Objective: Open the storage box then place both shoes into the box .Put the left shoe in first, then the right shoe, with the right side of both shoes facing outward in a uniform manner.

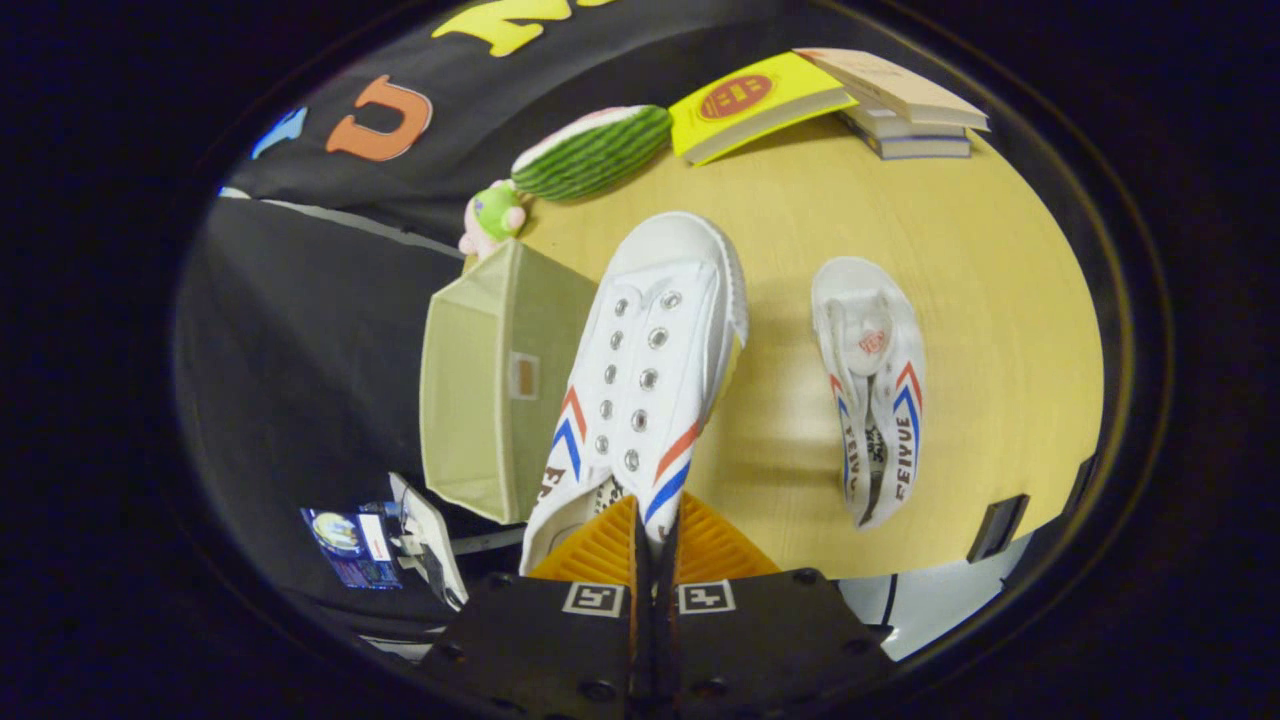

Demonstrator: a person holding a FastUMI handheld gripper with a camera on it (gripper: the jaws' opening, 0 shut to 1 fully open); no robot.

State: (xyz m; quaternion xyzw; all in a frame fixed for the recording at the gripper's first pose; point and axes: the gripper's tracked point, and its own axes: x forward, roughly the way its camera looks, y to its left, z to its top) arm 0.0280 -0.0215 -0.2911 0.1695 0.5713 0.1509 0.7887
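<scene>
Clamped between the two fingers of my tool point(652, 535), the heel collar of a white canvas shoe point(640, 385) hangs lifted over the wooden table point(990, 330), toe pointing away from me, its metal eyelets empty of laces and red-and-blue chevrons down each side. Just beside its left flank stands the storage box point(490, 385), a pale green fabric cube tipped so that its mouth is turned from my view; whether it is open I cannot tell. Its mate, the second shoe point(872, 385), lies flat on the table well apart to the right. To do this step well, I judge I should keep the pinch firm on the soft collar, since canvas folds and the rubber toe cap weighs the shoe forward, then swing it round to the box's mouth with its right side outward. Beyond lie a plush watermelon slice point(592, 150), a small soft toy point(492, 218) and stacked books point(905, 105).
</scene>
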